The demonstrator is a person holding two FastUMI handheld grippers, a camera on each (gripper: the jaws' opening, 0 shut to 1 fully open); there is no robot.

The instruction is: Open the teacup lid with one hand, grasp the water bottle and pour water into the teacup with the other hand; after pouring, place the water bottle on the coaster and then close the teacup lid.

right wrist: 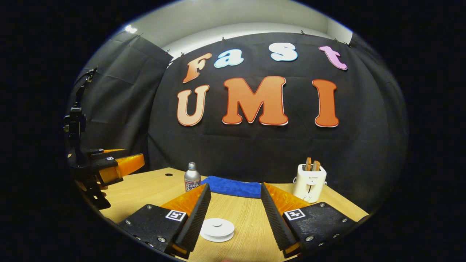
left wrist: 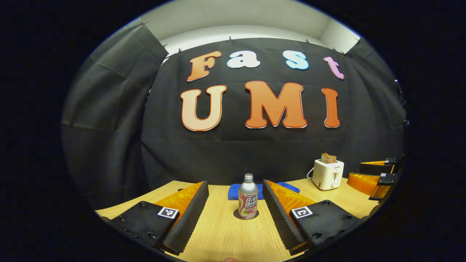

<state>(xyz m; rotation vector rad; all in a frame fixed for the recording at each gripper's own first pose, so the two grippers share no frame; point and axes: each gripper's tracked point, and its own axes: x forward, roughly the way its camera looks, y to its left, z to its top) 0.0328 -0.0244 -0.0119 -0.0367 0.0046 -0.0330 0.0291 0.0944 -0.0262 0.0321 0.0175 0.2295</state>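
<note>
While both grippers stand apart and empty, water bottle (left wrist: pixel 248 198) and teacup lid (right wrist: pixel 217 228) wait.
Smooth metal bottle may slip: left gripper (left wrist: pixel 236 203) takes its body; right gripper (right wrist: pixel 233 213) pinches the lid's knob.

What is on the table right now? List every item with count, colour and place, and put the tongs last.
water bottle: one, silver with a red and white label, upright on a dark round coaster, mid table.
teacup with lid: one, white, lid on, low on the table between the right tongs' fingers.
cloth: one, blue, lying flat behind the bottle near the back wall.
toaster: one, white, two brown slices of bread standing in it, on the table's right side.
table: one, light wood, a small dark hole near its back left corner.
left tongs: one, orange and black, open, aimed at the bottle, not touching it.
right tongs: one, orange and black, open, either side of the teacup, not touching it.
</note>
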